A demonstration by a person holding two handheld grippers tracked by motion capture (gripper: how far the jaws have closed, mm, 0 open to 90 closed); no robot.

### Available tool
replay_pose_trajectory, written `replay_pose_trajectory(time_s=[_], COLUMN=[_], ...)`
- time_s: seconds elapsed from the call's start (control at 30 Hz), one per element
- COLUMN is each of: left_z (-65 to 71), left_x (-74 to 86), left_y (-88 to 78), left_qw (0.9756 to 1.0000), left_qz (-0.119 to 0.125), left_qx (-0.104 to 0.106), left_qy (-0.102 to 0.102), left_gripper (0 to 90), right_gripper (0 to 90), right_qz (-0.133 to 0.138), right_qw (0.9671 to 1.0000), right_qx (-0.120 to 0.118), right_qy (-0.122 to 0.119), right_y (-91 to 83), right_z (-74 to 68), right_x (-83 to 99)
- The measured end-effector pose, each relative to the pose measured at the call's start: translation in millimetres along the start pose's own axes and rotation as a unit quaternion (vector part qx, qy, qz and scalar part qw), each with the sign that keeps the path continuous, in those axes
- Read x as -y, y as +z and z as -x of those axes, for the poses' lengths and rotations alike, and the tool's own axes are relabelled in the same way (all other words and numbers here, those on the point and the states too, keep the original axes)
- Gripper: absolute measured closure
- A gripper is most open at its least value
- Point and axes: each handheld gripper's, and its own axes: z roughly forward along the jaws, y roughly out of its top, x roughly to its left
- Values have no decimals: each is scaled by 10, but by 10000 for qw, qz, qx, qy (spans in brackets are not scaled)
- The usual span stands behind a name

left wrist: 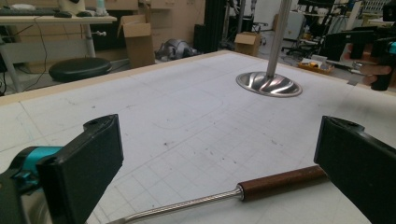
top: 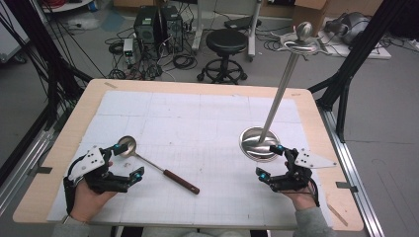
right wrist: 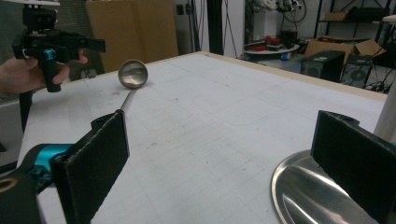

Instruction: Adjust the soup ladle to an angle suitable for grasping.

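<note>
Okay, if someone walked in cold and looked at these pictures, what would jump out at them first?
Most striking is the tall shiny metal stand with a round fluted base on the table's right side, its pole rising to a knob and hooks. Next, the steel ladle with a brown wooden handle lying flat on the white gridded mat at left. The left tool is open beside the ladle; the right tool is open at the stand's base.
</note>
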Motion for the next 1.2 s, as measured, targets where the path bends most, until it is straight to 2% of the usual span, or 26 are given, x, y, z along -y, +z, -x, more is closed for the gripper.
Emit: replay_pose_trajectory(time_s=[0.17,0.3,0.43,0.57,0.63,0.77,0.87,0.93,0.97,1.03,1.1,1.2], left_z=[-6,-25,-25,-32,-35,-48,-48,-46,-44,-55,-81,-130], left_x=[-2,3,2,-7,-10,-5,-6,-9,-19,-25,-30,-27], left_y=[-2,7,9,-15,-21,-2,16,21,32,50,71,105], left_qw=[10000,9995,9993,9993,9993,9990,9978,9974,9966,9961,9948,9928], left_qz=[-16,-186,-231,-258,-268,-316,-436,-498,-604,-667,-843,-1063], left_qx=[22,91,95,5,-98,-330,-480,-495,-538,-554,-525,-493], left_qy=[-36,-231,-278,-273,-233,24,153,148,122,138,209,242], left_gripper=[18,19,60,185,297,456,591,706,771,844,890,896], right_gripper=[34,34,34,34,34,33,34,34,35,34,34,34], right_qz=[-8,-37,-48,-35,-51,-77,-54,-57,-1,7,-6,-55], right_qw=[10000,10000,10000,9999,9999,9999,10000,10000,10000,10000,10000,10000], right_qx=[18,14,28,55,54,43,61,70,83,77,63,52], right_qy=[9,27,37,82,86,64,9,26,-21,-31,-37,-16], right_y=[1,5,5,-1,6,16,12,3,-5,-5,4,7], right_z=[2,2,3,7,5,6,7,3,8,9,8,4], right_x=[1,4,7,8,11,14,10,7,2,1,3,7])
